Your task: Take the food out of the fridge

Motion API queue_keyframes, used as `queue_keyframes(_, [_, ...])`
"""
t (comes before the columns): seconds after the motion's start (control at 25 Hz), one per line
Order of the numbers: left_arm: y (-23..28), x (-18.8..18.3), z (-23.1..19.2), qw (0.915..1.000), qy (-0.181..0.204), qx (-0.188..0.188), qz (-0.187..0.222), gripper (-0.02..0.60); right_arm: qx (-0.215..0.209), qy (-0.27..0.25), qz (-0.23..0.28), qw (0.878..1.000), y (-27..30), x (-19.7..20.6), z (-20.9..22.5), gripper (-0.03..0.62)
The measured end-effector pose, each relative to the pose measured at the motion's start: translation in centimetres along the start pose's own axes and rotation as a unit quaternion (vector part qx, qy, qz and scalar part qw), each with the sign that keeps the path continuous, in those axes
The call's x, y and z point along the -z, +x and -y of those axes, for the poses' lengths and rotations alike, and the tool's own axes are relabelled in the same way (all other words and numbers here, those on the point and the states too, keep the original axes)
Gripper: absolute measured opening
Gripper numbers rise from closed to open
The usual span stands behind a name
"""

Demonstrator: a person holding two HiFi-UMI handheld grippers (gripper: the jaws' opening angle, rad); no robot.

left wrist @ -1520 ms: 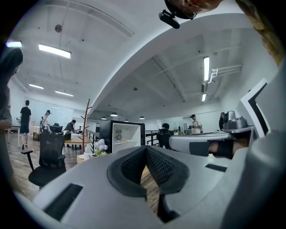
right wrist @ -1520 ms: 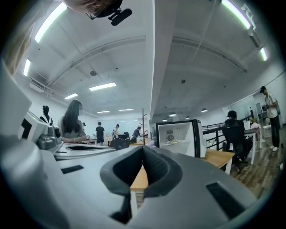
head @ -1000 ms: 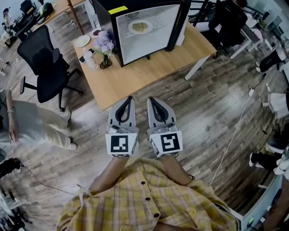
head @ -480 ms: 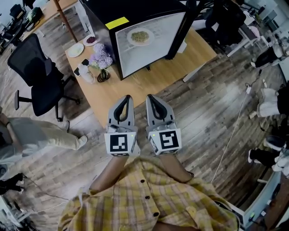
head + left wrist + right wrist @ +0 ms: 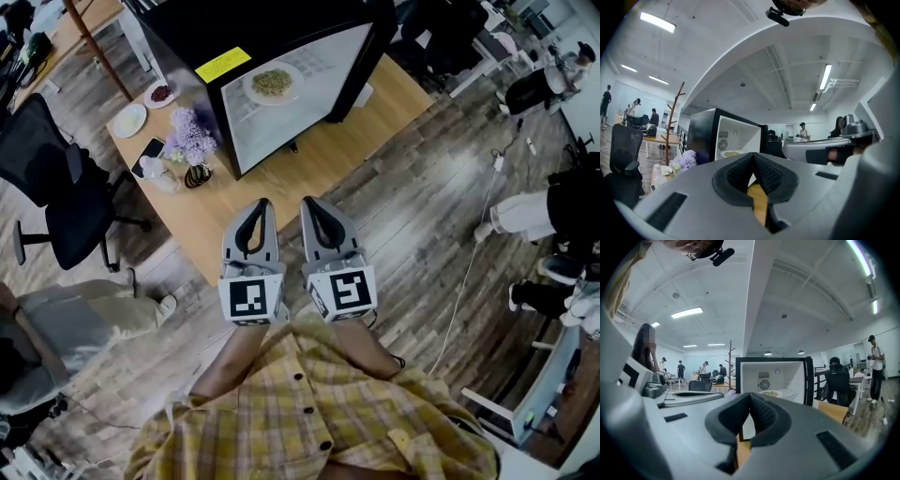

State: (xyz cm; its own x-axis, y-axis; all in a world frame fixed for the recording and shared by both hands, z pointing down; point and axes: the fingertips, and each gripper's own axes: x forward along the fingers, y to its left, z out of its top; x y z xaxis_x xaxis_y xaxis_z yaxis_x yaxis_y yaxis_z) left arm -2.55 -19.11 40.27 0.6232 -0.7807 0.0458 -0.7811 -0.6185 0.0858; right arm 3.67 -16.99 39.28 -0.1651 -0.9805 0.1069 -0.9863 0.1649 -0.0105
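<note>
While closing on the fridge [image 5: 187, 23], carry the left tool [image 5: 265, 204] and the right tool [image 5: 307, 202] side by side and level, pointing to 12 o'clock. Noted both pressed together and pinching nothing. Checked in both gripper views: pads meeting at the tips, only table [image 5: 309, 164] and fridge seen past them. In the head view, tips overlapping the near edge of the table.

Located plate of food [image 5: 272, 82] at 12 o'clock from the tools, well apart, resting on the wire shelf [image 5: 314, 70] inside the fridge. Fridge standing on the table, front open toward the tools. Flowers [image 5: 187, 145] at 10 o'clock, just beside the fridge's left wall.

Judged step in hand: approach, no contact yet.

To do well:
- Spread the right tool before entering the cavity, not inside it.
- Go in level at shelf height, aiming for the near rim of the plate.
- Pinch the rim firmly; support the opposite side with the left tool if sagging.
- Draw straight back toward 6 o'clock without tilting, to avoid spilling.
- Stay clear of the flowers on the way.
</note>
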Motion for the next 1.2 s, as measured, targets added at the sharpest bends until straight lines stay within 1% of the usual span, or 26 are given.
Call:
queue_keyframes(0.16, [1.3,0.3,-0.3,0.9999,-0.01,-0.002,-0.003,0.008,0.0,0.003,-0.011,1.0,1.1,0.7,1.0,0.008])
queue_keyframes(0.32, [3.0,0.7,-1.4,0.9999,-0.008,-0.012,-0.003,0.008,-0.01,0.006,-0.009,1.0,3.1,1.0,1.5,0.008])
queue_keyframes(0.56, [6.4,-0.7,-1.8,0.9996,0.016,-0.023,0.012,0.008,-0.034,0.002,-0.013,0.999,6.6,0.4,3.2,0.008])
queue_keyframes(0.68, [7.9,-1.2,-2.1,0.9991,0.021,-0.035,0.013,0.008,-0.042,-0.006,-0.003,0.999,7.8,-0.6,4.3,0.008])
queue_keyframes(0.76, [8.9,-1.4,-2.4,0.9988,0.024,-0.041,0.012,0.008,-0.043,-0.001,0.001,0.999,8.7,-0.9,5.1,0.008])
queue_keyframes(0.84, [9.6,-1.4,-2.3,0.9986,0.029,-0.044,0.01,0.008,-0.047,0.019,-0.003,0.999,9.6,-0.5,6.1,0.008])
queue_keyframes(0.88, [9.9,-1.4,-2.4,0.9984,0.031,-0.047,0.009,0.008,-0.052,0.038,-0.008,0.998,10.3,-0.1,6.5,0.008])
queue_keyframes(1.0, [10.6,-1.1,-2.7,0.9976,0.042,-0.054,0.005,0.008,-0.069,0.1,-0.022,0.992,12.0,1.1,7.5,0.008])
queue_keyframes(1.08, [11.2,-1.1,-2.8,0.9972,0.048,-0.057,0.004,0.008,-0.073,0.128,-0.028,0.989,13.0,1.6,8.3,0.008])
queue_keyframes(1.16, [11.9,-1.1,-3.0,0.9967,0.052,-0.062,0.003,0.008,-0.079,0.164,-0.035,0.983,14.0,2.1,9.0,0.008])
queue_keyframes(1.2, [12.2,-1.1,-3.1,0.9965,0.053,-0.064,0.002,0.008,-0.086,0.196,-0.039,0.976,14.6,2.4,9.2,0.008])
